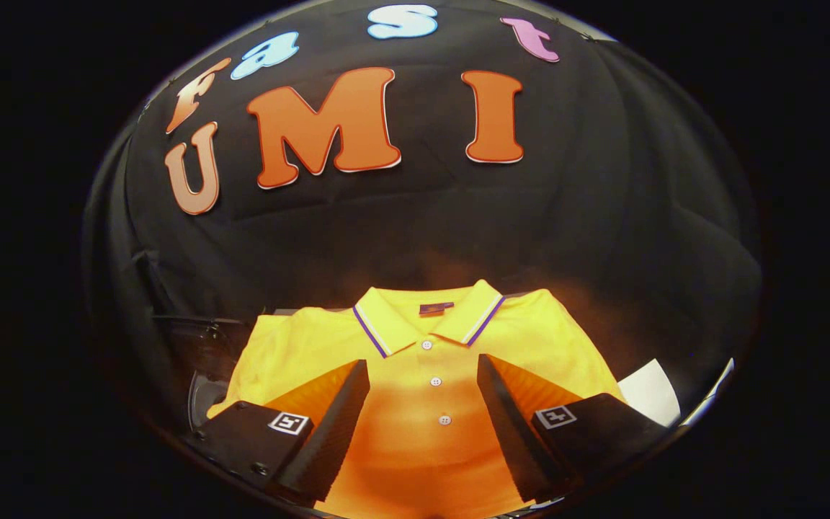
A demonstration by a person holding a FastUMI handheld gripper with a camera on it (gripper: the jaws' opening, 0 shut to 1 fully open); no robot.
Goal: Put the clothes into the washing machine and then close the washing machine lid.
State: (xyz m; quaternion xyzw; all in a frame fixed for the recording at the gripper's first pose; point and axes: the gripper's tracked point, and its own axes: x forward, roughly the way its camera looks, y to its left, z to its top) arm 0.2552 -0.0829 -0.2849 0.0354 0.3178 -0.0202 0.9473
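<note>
Here, gripper [424,378] fingers spread apart; yellow polo shirt [426,360] lies flat between and beyond them.

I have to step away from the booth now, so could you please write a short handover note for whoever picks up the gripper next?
Gripper: open, fingers spread apart, holding nothing.
Yellow polo shirt: laid flat with collar away from the gripper; its button placket lies between the fingers, and whether they touch the cloth cannot be told.
A dark rounded thing, perhaps the washing machine, sits beside the shirt; a white sheet lies on the other side.
Done: nothing yet.
Left: grasp the shirt, put it in the machine, close the lid.
</note>
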